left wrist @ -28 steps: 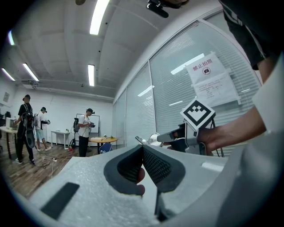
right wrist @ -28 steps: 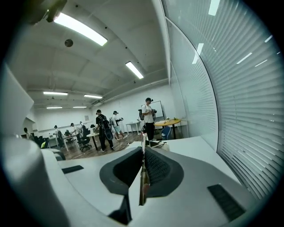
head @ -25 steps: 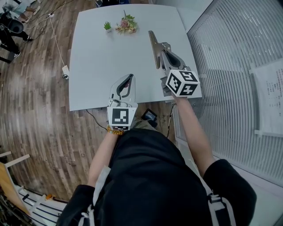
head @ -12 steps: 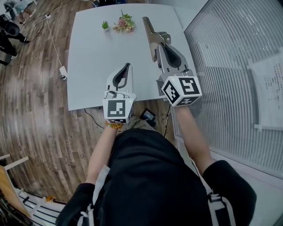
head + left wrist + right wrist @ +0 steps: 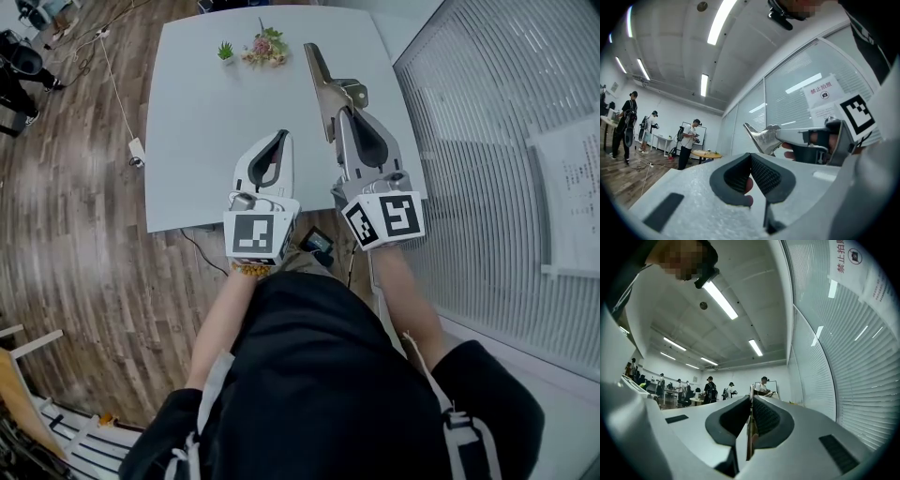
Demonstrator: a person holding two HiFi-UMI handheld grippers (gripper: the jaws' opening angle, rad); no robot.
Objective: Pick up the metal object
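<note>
The metal object (image 5: 322, 80) is a flat grey bracket with a flared end. It sticks out forward past the jaws of my right gripper (image 5: 345, 112), which is shut on its near end and holds it in the air over the white table (image 5: 202, 122). In the right gripper view only its thin edge (image 5: 751, 392) shows, pinched between the pads of my right gripper (image 5: 751, 401). My left gripper (image 5: 280, 137) hovers just to the left, shut and empty. In the left gripper view my left gripper (image 5: 751, 155) has its jaws together, with the metal object (image 5: 761, 139) up to its right.
A small potted plant (image 5: 226, 52) and a bunch of flowers (image 5: 266, 47) stand at the table's far edge. A glass wall with blinds (image 5: 497, 141) runs close along the right. Cables and an adapter (image 5: 137, 150) lie on the wood floor. Several people (image 5: 687, 140) stand far off.
Both grippers have come up toward the head camera. The right one carries the metal object higher off the table and has rolled a little. Both stay shut.
</note>
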